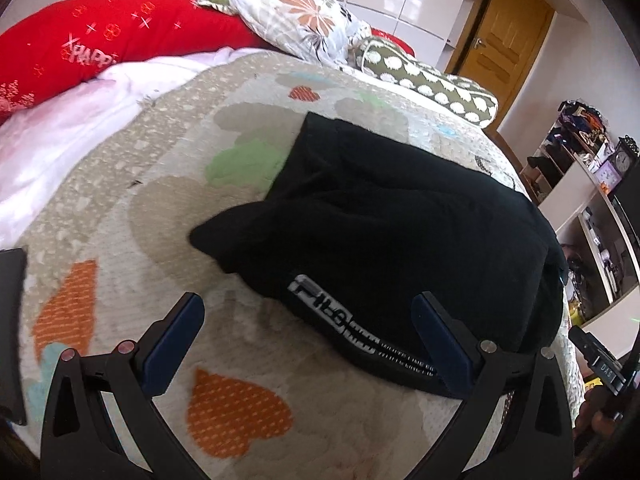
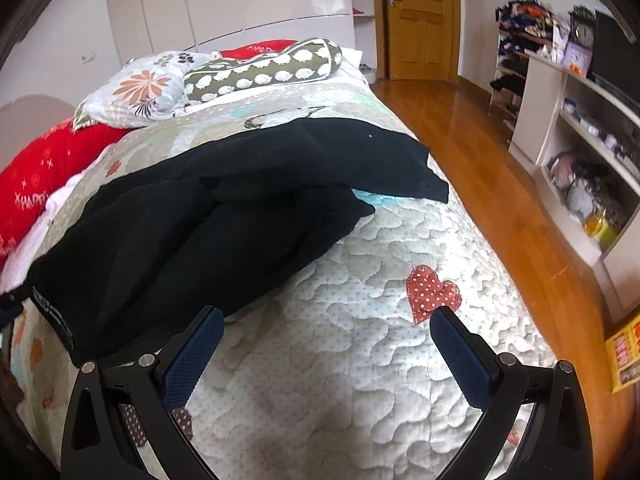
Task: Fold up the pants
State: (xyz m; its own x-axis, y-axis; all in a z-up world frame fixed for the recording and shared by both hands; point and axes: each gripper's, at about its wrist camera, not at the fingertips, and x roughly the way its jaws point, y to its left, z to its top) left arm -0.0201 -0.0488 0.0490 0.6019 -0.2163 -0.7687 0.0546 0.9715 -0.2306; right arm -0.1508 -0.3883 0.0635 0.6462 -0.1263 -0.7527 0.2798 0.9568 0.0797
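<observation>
Black pants (image 1: pixel 392 232) lie folded over in a loose bundle on the quilted bed, with a white-lettered waistband (image 1: pixel 344 320) toward me. My left gripper (image 1: pixel 308 304) is open, just above the waistband end, holding nothing. In the right wrist view the pants (image 2: pixel 224 216) stretch from the near left to the far right, one leg end lying flat near the bed's far edge. My right gripper (image 2: pixel 328 316) is open and empty above the bare quilt, its left finger beside the near edge of the pants.
The bed quilt (image 2: pixel 360 360) has heart patches. Pillows lie at the headboard: red (image 1: pixel 120 40), floral (image 1: pixel 296 16), green spotted (image 2: pixel 260 68). Wooden floor (image 2: pixel 480 152), shelves (image 2: pixel 580 128) and a door (image 2: pixel 420 16) are to the right.
</observation>
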